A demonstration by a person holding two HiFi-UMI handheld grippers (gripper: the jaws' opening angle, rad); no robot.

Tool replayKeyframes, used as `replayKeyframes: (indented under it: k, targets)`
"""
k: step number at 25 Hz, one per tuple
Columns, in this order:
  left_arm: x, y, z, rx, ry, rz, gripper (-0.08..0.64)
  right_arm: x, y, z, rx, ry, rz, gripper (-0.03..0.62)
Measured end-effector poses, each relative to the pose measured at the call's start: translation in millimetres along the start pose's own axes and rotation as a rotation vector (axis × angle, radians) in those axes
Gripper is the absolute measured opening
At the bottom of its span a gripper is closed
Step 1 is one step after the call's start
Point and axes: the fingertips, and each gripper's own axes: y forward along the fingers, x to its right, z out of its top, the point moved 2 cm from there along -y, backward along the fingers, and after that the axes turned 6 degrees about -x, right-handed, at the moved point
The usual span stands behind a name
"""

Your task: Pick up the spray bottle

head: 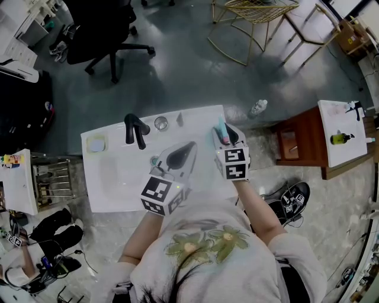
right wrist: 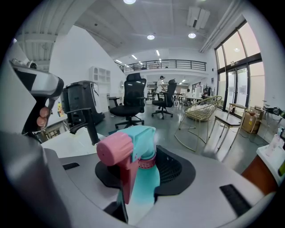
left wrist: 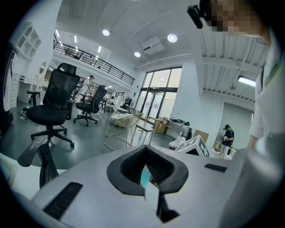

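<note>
1. Spray bottle (right wrist: 136,182), teal plastic body with pink trigger head and pink nozzle cap: 1. It stands upright at the right rear of the white basin counter (head: 115,186), between the jaws of the right gripper (head: 228,136).
2. Right gripper: 1. Its jaws are set wide, and the black pads meet the bottle's body on both sides, below the neck.
3. Left gripper (head: 180,155): 1. Its jaws are drawn almost together, leaving only a thin slit, with nothing clamped. It is held over the basin, just beside the right gripper.
4. Cubes with square markers: 2, 1 per gripper.
5. Black tap (head: 135,129) at the counter's rear edge: 1.
6. Black office chair (head: 100,29) on the grey floor beyond the counter: 1.
7. Gold wire chair (head: 251,18): 1.
</note>
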Motion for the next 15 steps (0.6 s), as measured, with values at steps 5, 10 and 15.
replayKeyframes:
  k: [5,10,15]
  targets:
    - [-0.6,-2.9,-0.2,0.004,0.004,-0.001,0.008,-2.9,-2.6,3.2,0.01,-0.001,0.002,0.153]
    - [2.8,-5.6,0.1,0.011,0.012,0.001,0.008,-3.3,-8.6,6.2,0.027,-0.011,0.002,0.153]
    - [2.6,-9.1,0.8,0.018,0.016,0.005,0.008,-4.5,-13.5,9.5,0.041,-0.042,-0.011,0.153]
